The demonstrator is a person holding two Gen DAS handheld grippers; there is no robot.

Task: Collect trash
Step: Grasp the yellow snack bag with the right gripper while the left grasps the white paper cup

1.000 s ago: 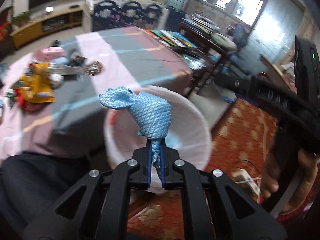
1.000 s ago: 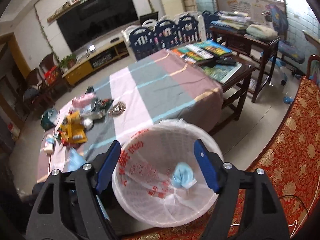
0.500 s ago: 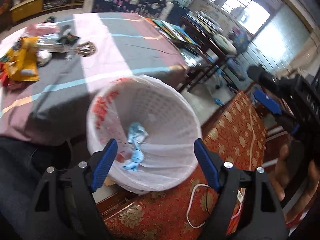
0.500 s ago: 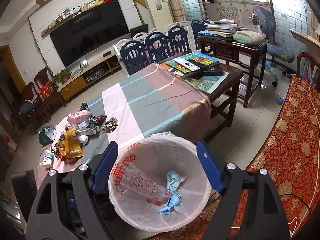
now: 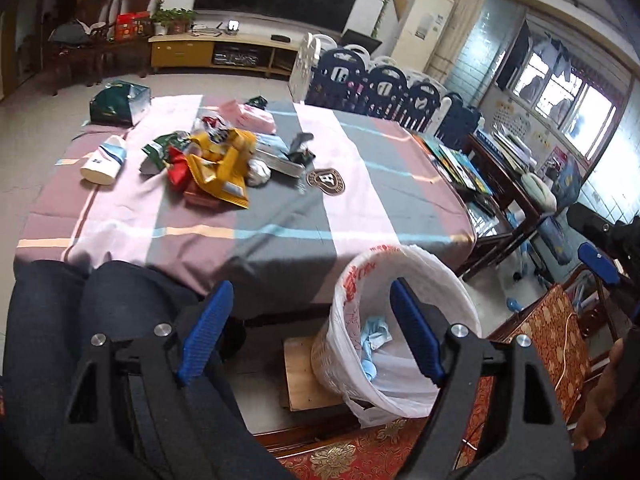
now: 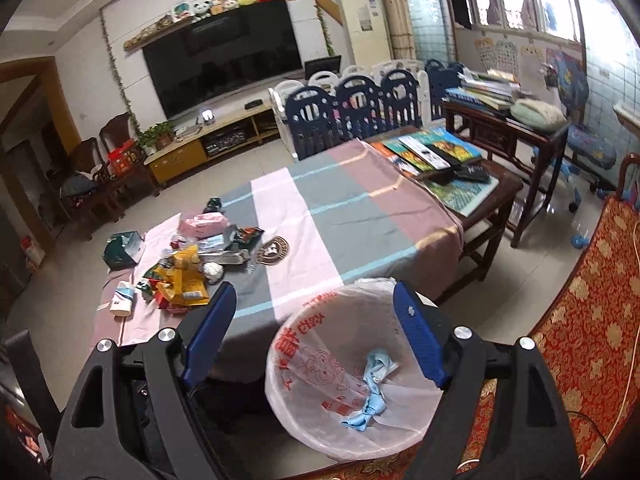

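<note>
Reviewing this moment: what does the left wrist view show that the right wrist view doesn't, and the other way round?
Only the left wrist view shows the person's dark trouser legs, the wooden board under the bin, and the right gripper's blue pad at its right edge.

Only the right wrist view shows the plush toys above the television and the books laid out on the table's far end.

Both show the lined trash bin holding the blue wrapper, the litter pile on the striped cloth, and open, empty jaws.

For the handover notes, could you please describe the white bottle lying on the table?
On the striped tablecloth, find the pile of wrappers. The white bottle lies on its side just left of it, apart: the only smooth white cylinder, blue-labelled.
</note>
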